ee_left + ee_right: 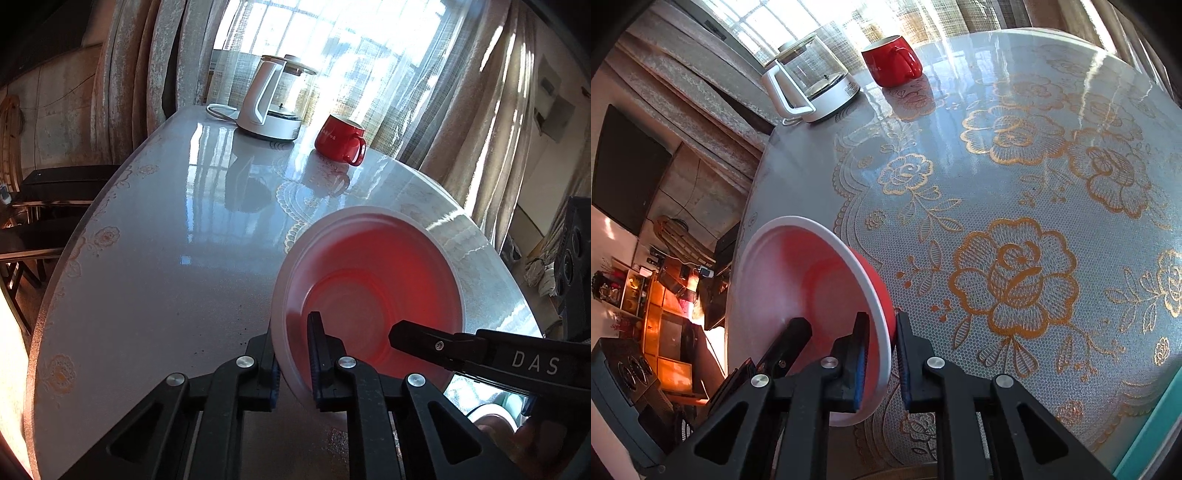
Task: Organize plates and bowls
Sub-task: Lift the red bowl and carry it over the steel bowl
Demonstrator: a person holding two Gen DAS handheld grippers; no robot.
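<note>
One bowl (369,277), white inside with a red outer wall glowing through, is tilted over the round table, its opening facing my left wrist view. My left gripper (291,347) is shut on its near left rim, one finger inside and one outside. From the right, one of the right gripper's fingers (424,341) reaches into the bowl. In the right wrist view the same bowl (798,266) stands on edge at the left, and my right gripper (882,325) is shut on its rim. One of the left gripper's fingers (792,339) shows inside it.
A glass kettle with a white handle (269,107) (812,85) and a red mug (340,138) (892,61) stand at the table's far side by the curtains. Gold flower lace covers the table (1015,184). Dark chairs (55,192) stand beyond its left edge.
</note>
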